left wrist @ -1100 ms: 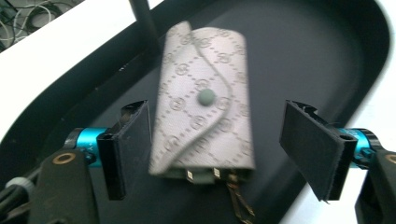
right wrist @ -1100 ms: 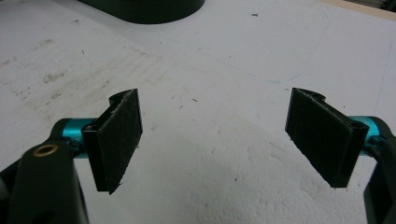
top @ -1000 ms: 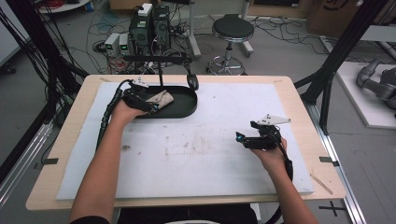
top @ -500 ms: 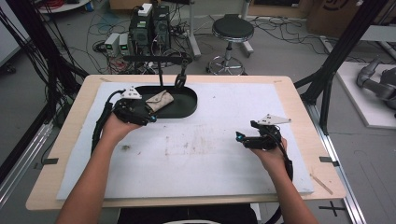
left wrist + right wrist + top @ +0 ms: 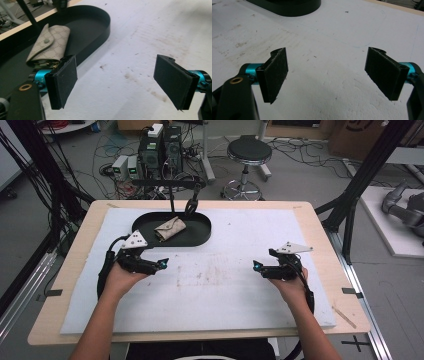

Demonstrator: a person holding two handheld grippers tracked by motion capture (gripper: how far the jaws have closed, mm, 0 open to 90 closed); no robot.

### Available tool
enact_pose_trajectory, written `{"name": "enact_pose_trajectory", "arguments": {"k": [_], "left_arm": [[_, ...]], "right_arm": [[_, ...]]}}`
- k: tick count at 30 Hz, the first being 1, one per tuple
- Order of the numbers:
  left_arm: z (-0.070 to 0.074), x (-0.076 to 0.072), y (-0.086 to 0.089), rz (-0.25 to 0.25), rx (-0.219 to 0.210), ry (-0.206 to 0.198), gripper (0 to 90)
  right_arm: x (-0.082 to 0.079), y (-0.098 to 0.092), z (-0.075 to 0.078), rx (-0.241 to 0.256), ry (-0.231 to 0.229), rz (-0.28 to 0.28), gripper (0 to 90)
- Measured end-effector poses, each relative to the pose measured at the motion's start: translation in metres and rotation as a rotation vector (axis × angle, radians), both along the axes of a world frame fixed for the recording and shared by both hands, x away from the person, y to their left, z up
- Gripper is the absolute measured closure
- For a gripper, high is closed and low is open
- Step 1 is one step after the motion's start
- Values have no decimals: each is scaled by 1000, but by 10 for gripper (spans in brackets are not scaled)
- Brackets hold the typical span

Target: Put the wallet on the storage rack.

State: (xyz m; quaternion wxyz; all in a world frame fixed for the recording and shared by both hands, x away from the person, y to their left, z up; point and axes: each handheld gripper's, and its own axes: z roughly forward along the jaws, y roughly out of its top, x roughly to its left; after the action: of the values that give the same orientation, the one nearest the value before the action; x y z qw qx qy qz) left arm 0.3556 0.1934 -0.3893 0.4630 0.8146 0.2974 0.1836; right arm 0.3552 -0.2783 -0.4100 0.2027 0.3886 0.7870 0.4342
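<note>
1. The left gripper hangs over the white foam mat, just in front of the black oval tray; its jaws stand wide apart with nothing between them.
2. The right gripper is well to the right of the tray, also over the mat, jaws spread wide and empty.
3. A beige patterned key pouch lies flat inside the tray, snap flap up, apart from both grippers.
4. In the left gripper view the pouch sits just beyond the left jaw pad, within the tray wall.
5. Behind the tray, a black stool stands on the floor.
</note>
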Motion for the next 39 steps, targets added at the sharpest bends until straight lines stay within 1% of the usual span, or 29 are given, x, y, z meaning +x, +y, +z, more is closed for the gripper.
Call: {"name": "enact_pose_trajectory", "arguments": {"k": [2,4,6,8,11,14,17,20,26,28,31,37,39], "left_arm": [[-2,-4,0,4,-9,4,189],[-5,-6,-1,4,-4,9,188],[-9,-8,-2,-12,-4,16,187],[-14,-8,-2,-2,-6,29,184],[-18,-9,-1,3,0,37,183],[-18,-8,0,15,4,40,183],[-18,-6,1,22,7,32,183],[-18,-7,0,19,4,36,183],[-17,-9,1,16,-10,30,183],[-17,-9,2,16,-18,34,183],[-18,-8,5,16,-7,47,183],[-17,-9,7,21,-26,47,183],[-17,-10,7,21,-26,48,183]], "right_arm": [[1,0,0,3,-3,2,191],[1,-1,0,7,4,0,191],[2,-3,0,17,0,-11,191],[2,-5,2,26,-2,-13,191],[2,-7,2,30,-2,-12,191],[3,-6,1,31,4,-11,191],[4,-6,1,32,2,-4,191],[3,-6,1,24,6,-7,191],[1,-7,2,18,2,-16,191],[2,-7,1,21,3,-20,191],[1,-7,1,17,1,-21,191],[2,-8,1,14,4,-20,191],[1,-8,1,14,4,-23,191]]}}
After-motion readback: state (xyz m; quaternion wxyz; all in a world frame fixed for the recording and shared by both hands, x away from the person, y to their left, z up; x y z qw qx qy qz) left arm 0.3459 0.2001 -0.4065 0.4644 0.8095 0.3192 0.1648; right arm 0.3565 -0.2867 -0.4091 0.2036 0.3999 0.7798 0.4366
